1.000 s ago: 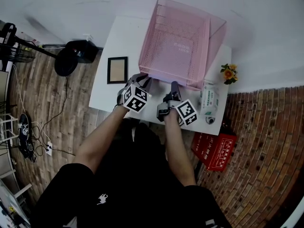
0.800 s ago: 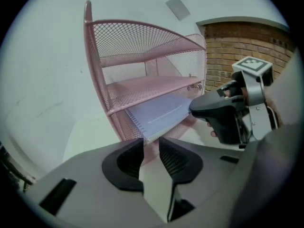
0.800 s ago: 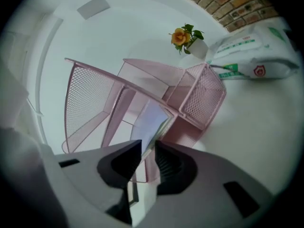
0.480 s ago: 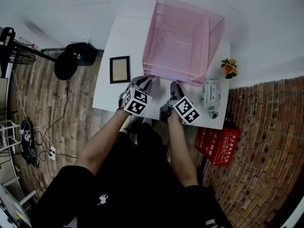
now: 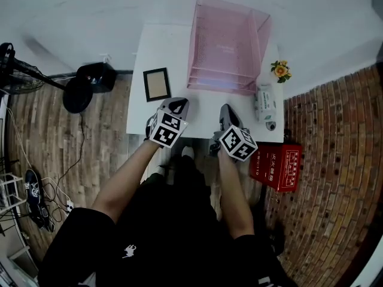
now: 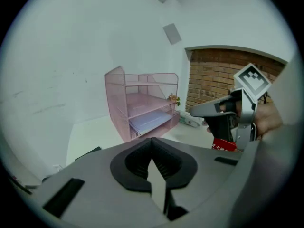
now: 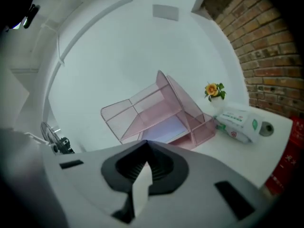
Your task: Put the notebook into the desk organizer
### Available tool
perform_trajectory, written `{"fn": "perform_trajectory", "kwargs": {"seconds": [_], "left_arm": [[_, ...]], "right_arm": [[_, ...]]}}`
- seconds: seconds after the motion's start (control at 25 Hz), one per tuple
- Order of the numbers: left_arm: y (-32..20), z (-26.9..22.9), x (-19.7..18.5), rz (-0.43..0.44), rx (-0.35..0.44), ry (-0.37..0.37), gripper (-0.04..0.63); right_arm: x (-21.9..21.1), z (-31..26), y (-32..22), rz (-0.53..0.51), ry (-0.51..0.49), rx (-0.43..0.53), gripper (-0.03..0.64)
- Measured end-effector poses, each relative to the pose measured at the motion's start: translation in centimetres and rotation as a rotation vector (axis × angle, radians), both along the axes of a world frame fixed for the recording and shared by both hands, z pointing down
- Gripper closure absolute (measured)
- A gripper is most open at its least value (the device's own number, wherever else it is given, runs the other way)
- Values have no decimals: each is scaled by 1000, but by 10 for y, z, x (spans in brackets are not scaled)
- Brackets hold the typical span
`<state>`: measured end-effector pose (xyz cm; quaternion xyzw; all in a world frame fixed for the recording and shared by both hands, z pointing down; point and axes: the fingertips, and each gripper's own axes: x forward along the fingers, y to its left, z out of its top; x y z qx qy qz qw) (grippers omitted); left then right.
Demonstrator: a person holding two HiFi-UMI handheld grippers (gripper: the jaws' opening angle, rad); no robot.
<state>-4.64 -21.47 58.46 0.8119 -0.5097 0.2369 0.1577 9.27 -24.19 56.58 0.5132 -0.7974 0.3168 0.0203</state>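
Pale notebook [image 6: 148, 122] lies flat in the bottom tier of the pink wire-mesh organizer [image 5: 230, 40] on the white bench [image 5: 157, 46]; left tool [image 5: 178, 105] and right tool [image 5: 226, 110] pinched together, empty; wipes pack [image 5: 264, 102] print unreadable

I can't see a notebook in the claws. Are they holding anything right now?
Nothing is held. The grey left gripper and the grey right gripper both have their jaws shut together, with nothing between them.

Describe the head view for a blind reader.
From above: a person holds the left gripper and right gripper, both shut and empty, over the near edge of a white table. Behind them stands a pink mesh desk organizer, a picture frame left of it, a wipes pack right.
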Motion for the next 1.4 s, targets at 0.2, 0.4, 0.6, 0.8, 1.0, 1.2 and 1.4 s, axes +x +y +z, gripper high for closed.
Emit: {"fn": "perform_trajectory", "kwargs": {"seconds": [0.2, 0.4, 0.6, 0.8, 1.0, 1.2, 1.4], "left_arm": [[39, -31, -9, 52, 74, 14, 592], [70, -59, -16, 98, 145, 26, 592], [101, -83, -25, 112, 184, 52, 594], [123, -113, -31, 134, 232, 73, 594], [140, -141, -40, 140, 291, 76, 594], [148, -160, -47, 126, 337, 67, 594], [151, -182, -53, 80, 372, 91, 594]], "right_arm": [[-2, -34, 47, 14, 74, 86, 615], [-4, -60, 90, 48, 110, 148, 615], [-5, -90, 135, 66, 144, 194, 615], [1, -123, 172, 81, 171, 254, 615], [6, -148, 200, 89, 192, 299, 615], [14, -168, 214, 115, 187, 353, 615], [16, -190, 219, 95, 198, 405, 615]]}}
